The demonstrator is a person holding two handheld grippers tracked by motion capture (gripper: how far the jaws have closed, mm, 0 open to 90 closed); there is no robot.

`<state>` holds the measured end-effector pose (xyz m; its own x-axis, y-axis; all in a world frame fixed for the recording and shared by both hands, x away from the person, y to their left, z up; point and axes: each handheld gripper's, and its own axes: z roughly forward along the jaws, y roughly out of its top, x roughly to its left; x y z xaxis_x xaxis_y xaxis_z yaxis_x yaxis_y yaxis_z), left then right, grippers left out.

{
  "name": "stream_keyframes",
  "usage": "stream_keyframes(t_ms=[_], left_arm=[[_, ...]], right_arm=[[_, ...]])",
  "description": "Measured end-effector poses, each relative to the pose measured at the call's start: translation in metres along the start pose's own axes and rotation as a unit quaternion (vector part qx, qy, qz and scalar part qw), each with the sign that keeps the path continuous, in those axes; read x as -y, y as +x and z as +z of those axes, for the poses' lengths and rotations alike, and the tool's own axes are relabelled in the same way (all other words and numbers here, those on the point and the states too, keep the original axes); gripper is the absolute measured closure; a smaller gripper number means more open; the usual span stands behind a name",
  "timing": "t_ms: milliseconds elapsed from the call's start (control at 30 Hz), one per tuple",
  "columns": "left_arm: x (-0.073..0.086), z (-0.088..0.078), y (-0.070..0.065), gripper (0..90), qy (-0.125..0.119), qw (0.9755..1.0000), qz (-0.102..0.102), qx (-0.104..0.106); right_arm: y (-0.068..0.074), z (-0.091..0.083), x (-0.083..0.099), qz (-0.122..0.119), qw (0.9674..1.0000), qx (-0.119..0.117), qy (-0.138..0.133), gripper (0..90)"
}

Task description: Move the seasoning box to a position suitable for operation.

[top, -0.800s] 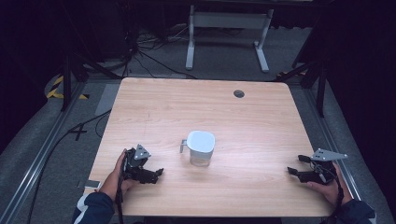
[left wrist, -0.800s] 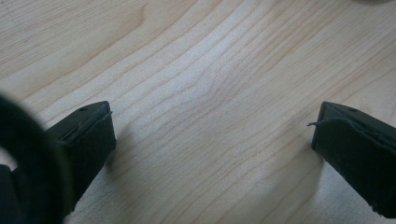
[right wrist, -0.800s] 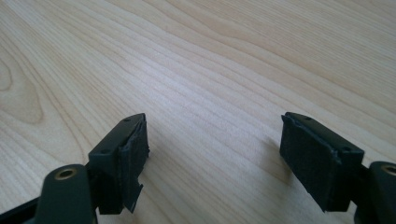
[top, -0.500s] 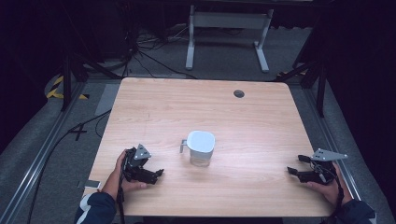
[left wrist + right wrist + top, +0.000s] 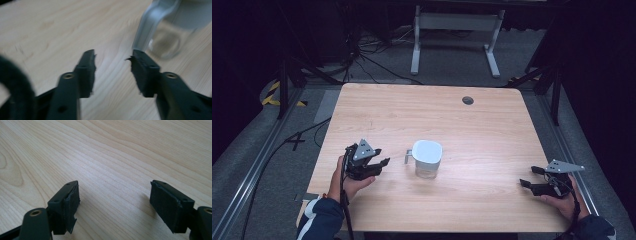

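A small clear jug [image 5: 428, 159] with a white lid and a pale handle on its left side stands in the middle of the wooden table [image 5: 437, 112]. My left gripper [image 5: 381, 157] hovers just left of the handle, jaws apart and pointing at it, nothing between them. In the left gripper view the left gripper [image 5: 113, 56] shows bare wood in its gap, and the jug's handle [image 5: 147, 27] rises just beyond the right jaw's tip. My right gripper [image 5: 528, 176] stays open near the table's right front corner; in its own view the right gripper [image 5: 115, 187] frames bare wood.
A round cable hole [image 5: 468, 100] sits near the table's far edge. Beyond the table stand a white metal frame [image 5: 455, 22] and loose cables on grey floor. A dark cable trails from the left hand off the front edge.
The left gripper has shifted away from the front edge, level with the jug's handle. The right gripper and the jug have stayed put.
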<state>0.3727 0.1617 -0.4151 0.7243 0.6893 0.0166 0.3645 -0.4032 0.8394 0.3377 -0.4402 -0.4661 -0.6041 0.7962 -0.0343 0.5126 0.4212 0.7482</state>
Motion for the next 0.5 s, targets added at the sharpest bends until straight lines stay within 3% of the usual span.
stream_keyframes(t_ms=[100,167,500], left_arm=[[-0.010,-0.003,-0.002,73.3,-0.022,0.9997,0.010,0.002],[-0.021,-0.002,-0.007,76.7,-0.041,0.9989,0.017,0.015],[-0.049,0.014,-0.029,88.6,-0.073,0.9950,0.064,0.025]], right_arm=[[0.000,0.000,0.000,0.000,1.0000,0.000,0.001,24.0],[0.000,0.000,0.000,-0.001,1.0000,0.000,0.001,24.0],[0.000,0.000,0.000,-0.001,1.0000,0.000,0.001,24.0]])
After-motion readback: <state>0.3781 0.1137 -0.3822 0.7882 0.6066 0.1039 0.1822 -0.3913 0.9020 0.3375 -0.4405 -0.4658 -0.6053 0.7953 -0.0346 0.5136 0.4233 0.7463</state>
